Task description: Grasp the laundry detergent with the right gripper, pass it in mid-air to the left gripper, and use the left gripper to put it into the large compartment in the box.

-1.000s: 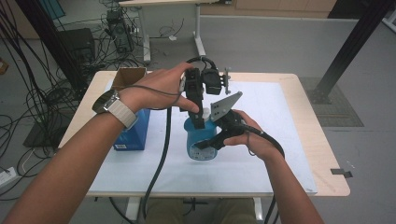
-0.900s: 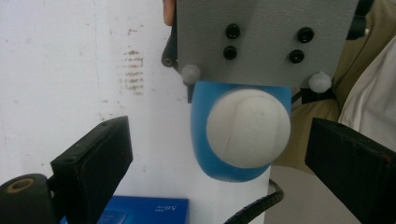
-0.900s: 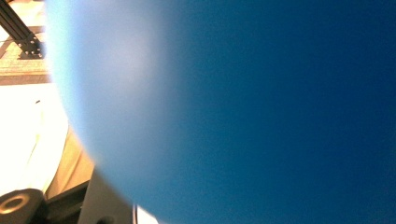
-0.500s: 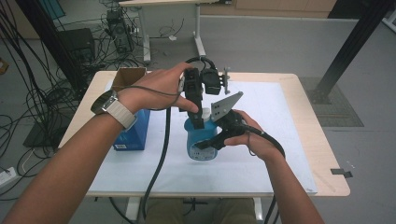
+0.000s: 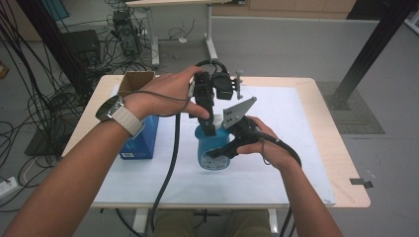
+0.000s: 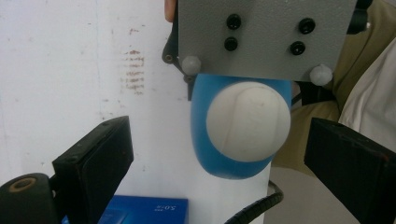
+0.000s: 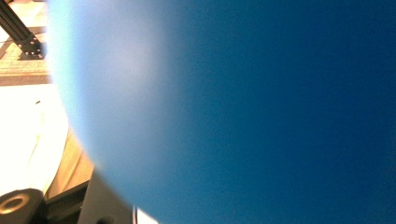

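1. Now keep your right gripper [image 5: 222, 150] clamped on the body of the blue plastic bottle [image 5: 213, 148], which stands upright at the centre of the high view on the white table cover [image 5: 296, 148].
2. Your left gripper [image 5: 210, 129] hangs above the bottle's round white cap [image 6: 247, 121]; its jaws stand wide, one on each side of the cap and clear of it.
3. Centre the cap between the black pads [image 6: 100, 156] before closing; in the left gripper view it sits right of midway.
4. Close squarely, so the smooth cap should not slip.
5. Leave the dark blue box [image 5: 141, 140] at centre left alone.
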{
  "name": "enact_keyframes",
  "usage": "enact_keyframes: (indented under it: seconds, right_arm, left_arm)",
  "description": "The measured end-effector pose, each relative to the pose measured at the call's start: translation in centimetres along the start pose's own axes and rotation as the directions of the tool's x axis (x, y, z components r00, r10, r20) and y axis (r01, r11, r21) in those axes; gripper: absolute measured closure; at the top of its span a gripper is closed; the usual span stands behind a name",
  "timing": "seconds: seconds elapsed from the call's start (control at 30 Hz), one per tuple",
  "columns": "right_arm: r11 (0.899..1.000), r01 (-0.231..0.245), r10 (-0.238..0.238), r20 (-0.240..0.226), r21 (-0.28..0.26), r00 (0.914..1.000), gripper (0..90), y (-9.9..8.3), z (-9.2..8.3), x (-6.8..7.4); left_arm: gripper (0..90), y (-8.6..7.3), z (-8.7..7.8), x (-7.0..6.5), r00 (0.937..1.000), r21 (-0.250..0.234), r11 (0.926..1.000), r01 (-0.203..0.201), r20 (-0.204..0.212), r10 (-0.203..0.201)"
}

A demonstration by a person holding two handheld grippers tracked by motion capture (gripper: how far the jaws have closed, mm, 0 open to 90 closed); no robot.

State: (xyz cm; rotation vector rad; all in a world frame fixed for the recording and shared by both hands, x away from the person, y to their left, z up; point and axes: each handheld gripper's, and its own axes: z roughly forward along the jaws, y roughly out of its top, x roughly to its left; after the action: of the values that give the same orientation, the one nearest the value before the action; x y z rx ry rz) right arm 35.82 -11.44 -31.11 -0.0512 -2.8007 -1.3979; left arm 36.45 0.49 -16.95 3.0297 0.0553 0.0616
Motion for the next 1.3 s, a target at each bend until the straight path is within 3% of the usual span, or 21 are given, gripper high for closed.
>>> enact_keyframes:
  seconds: [1.3]
  right_arm:
    - [1.0,0.0,0.0,-0.006,0.0,1.0,43.9,-0.04,-0.09,0.12]
  left_arm:
    - [8.4,0.04,0.07,-0.1,1.0,0.005,1.0,-0.001,-0.008,0.001]
